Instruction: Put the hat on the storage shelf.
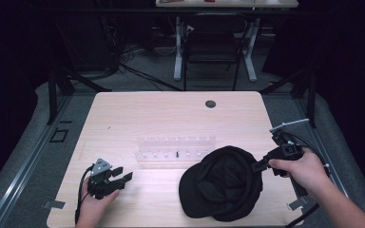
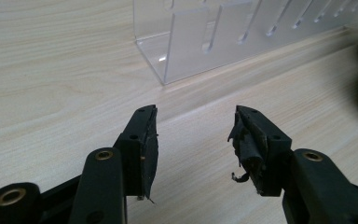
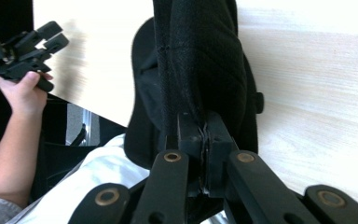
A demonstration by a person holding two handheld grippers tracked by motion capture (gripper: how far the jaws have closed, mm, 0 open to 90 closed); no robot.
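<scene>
A black cap (image 1: 221,183) rests on the wooden table (image 1: 171,109) at the front right, its right side lifted. My right gripper (image 1: 256,165) is shut on the cap's edge; in the right gripper view the cap's fabric (image 3: 196,70) hangs pinched between the jaws of the right gripper (image 3: 205,135). My left gripper (image 1: 121,175) sits at the front left of the table, held in a hand, open with nothing between its fingers. In the left gripper view the left gripper (image 2: 193,135) points over bare wood toward the clear rack (image 2: 205,42).
A clear acrylic rack (image 1: 176,152) with several slots stands mid-table behind the cap. A small dark round hole (image 1: 210,103) sits near the table's far edge. A chair (image 1: 212,45) and desk legs stand beyond the table. The left hand and its gripper (image 3: 23,46) are seen in the right gripper view.
</scene>
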